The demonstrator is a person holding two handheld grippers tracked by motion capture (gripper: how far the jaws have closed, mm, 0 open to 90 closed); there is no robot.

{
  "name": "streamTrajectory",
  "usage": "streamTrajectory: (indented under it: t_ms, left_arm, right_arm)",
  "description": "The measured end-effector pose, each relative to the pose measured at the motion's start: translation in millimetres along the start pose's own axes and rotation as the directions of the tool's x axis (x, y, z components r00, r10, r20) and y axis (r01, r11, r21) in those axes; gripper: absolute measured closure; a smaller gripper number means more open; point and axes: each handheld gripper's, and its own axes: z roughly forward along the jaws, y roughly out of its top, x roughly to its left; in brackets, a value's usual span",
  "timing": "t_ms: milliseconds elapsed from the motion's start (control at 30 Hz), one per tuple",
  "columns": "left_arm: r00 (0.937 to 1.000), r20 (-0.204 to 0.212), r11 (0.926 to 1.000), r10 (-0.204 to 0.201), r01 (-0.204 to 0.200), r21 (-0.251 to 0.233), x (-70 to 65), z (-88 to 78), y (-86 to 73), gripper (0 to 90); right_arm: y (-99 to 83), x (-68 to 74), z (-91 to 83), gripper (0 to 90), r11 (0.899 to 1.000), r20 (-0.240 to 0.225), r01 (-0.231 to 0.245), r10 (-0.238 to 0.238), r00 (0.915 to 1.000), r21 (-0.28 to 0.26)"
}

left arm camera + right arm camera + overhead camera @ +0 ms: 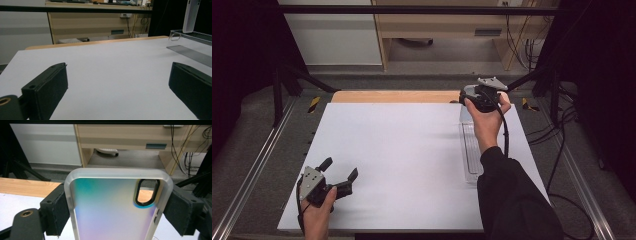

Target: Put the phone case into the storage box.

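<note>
Two grippers work the white table [402, 165]: in the high view, the right gripper [479, 97] is raised at the far edge above a clear tray [472, 150], while the left gripper [339, 172] rests near, jaws apart. The left gripper view shows those jaws holding nothing. In the right gripper view the jaws clamp a translucent phone case [112, 210] by its side edges, upright between the pads; such a slick, flexing shell could slip or twist free if tilted.

Colours only: phone case [110, 215] = frosted clear rim, back w/ iridescent sheen, teal at top fading to lilac/pink lower down; cam cutout edged black. Right claw [117, 207] & left claw [120, 87] pads matte black; grey plate on top of each. Bench [402, 160] top plain white, no pattern, light wood strip at far edge. Clear tray [472, 150], ribbed base. Sleeve [512, 200] black.
</note>
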Motion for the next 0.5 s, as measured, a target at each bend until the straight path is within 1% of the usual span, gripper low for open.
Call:
streamTrajectory:
  t_ms: [67, 233, 500]
  left_arm:
    - [1.0000, 0.000, 1.0000, -0.001, 0.001, -0.001, 0.0, -0.2, 0.0, 1.8]
    - [1.0000, 0.003, 1.0000, 0.000, 0.000, 0.001, -0.1, 0.3, -0.1, 1.8]
    - [1.0000, 0.007, 1.0000, 0.006, -0.006, 0.002, -1.9, 1.2, -0.2, 1.8]
  right_arm:
    - [0.0, 0.2, 0.4, 17.5, 1.000, 0.014, 0.011, -0.010, 0.9999, -0.002]
    - [-1.7, -3.5, 2.2, 17.5, 1.000, 0.027, 0.005, -0.005, 0.9996, 0.003]
    - [-4.2, -7.7, 8.4, 17.5, 1.000, 0.066, -0.019, 0.020, 0.9976, -0.011]
